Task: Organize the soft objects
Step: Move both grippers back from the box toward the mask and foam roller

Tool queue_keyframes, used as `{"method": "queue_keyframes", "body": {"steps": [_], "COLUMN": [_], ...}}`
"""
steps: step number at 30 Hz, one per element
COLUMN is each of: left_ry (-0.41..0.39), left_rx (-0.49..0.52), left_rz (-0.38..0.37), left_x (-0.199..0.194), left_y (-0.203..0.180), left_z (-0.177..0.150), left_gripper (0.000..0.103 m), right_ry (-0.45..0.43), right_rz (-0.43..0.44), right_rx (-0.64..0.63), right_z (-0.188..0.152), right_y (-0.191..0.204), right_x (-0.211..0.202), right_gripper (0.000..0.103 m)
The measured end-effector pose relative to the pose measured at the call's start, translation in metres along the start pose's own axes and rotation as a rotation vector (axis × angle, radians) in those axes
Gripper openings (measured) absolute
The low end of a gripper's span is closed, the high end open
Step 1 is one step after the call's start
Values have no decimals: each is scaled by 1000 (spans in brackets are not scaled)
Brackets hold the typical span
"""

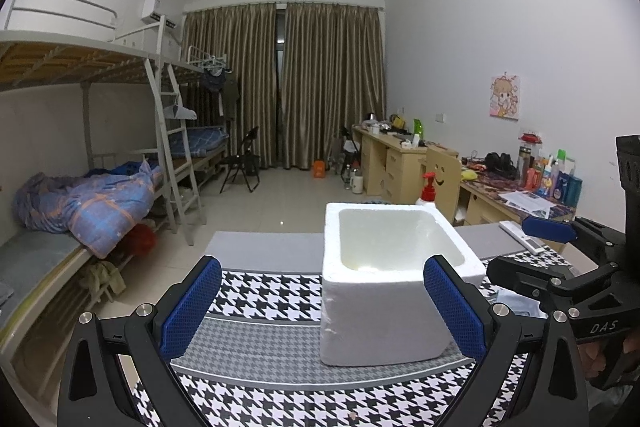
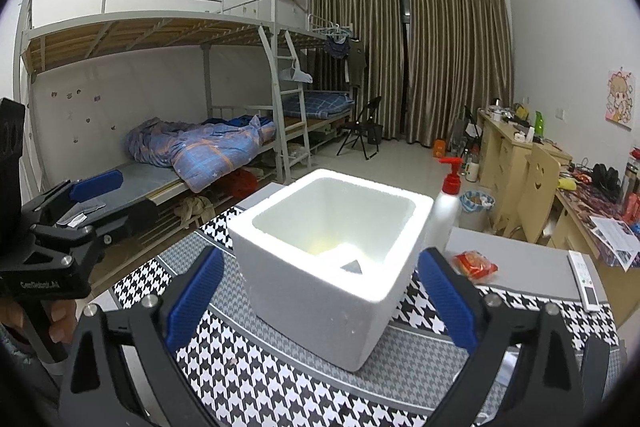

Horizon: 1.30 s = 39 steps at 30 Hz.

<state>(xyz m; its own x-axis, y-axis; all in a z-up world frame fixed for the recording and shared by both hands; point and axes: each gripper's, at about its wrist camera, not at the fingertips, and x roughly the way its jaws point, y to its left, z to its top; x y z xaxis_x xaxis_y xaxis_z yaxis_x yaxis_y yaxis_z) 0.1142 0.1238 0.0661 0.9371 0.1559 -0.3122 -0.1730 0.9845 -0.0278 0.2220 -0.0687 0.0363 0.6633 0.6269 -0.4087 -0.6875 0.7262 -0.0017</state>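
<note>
A white foam box (image 1: pixel 384 279) stands on a houndstooth cloth (image 1: pixel 256 307) on the table; it also shows in the right wrist view (image 2: pixel 332 259). A small dark thing lies on its floor (image 2: pixel 352 265). My left gripper (image 1: pixel 324 311) is open and empty, its blue pads either side of the box's near left part. My right gripper (image 2: pixel 320 303) is open and empty, held in front of the box. A red soft packet (image 2: pixel 474 264) lies on the grey table behind the box on the right.
A white pump bottle with a red top (image 2: pixel 446 203) stands behind the box. A white remote (image 2: pixel 585 279) lies at the table's right. Bunk beds (image 2: pixel 160 155) stand to the left, desks (image 2: pixel 520 151) along the right wall.
</note>
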Motion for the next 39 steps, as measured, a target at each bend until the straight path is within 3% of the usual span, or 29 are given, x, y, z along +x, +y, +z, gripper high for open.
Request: {"method": "queue_keyframes", "body": {"steps": [28, 39], "left_ry": [54, 29], "left_rx": [-2, 12], "left_rz": [-99, -128], "left_x": [1, -3], "left_y": [-25, -34], "left_z": [-38, -48], "left_gripper": [101, 101], "right_ry": [17, 9], "right_rz": [-65, -124], "right_rx": [49, 80], "right_z": [-59, -74], "right_y": [-12, -18], "right_x": [-27, -39], "right_gripper": [101, 101]}}
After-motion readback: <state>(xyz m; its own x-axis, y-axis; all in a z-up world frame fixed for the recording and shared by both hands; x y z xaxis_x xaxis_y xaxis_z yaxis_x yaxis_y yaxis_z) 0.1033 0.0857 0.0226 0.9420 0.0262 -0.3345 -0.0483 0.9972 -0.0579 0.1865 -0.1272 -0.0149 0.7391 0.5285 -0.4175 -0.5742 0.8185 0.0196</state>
